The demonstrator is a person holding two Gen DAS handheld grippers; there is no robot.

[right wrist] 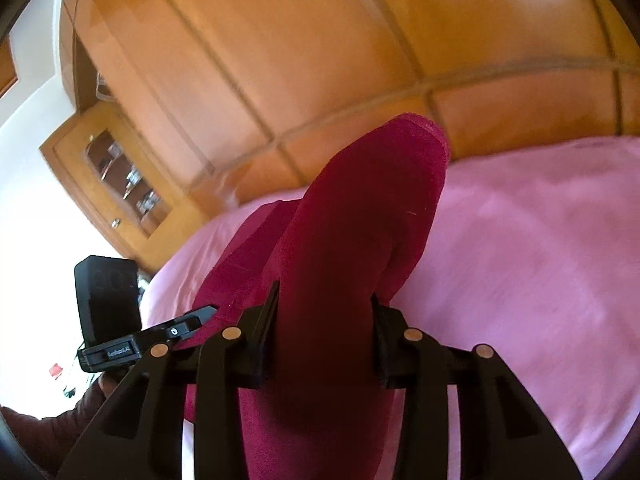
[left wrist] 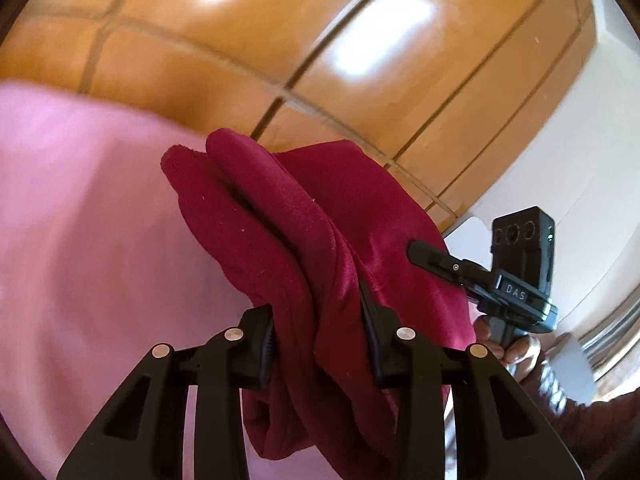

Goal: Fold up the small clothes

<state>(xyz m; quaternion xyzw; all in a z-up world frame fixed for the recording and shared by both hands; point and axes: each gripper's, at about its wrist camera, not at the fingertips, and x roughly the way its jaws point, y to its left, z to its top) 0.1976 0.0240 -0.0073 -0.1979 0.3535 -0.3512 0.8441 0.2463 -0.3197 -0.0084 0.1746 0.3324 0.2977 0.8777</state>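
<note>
Here both sets of jaws are clamped on the dark red garment: the left gripper and right gripper each pinch a bunched edge, cloth slung between them, above the pink bed.

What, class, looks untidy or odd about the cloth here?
The maroon cloth is bunched in thick rolls, not flat. The left claw and right claw each pinch a wad of it above the pink sheet. Nothing looks torn or spilled.
</note>
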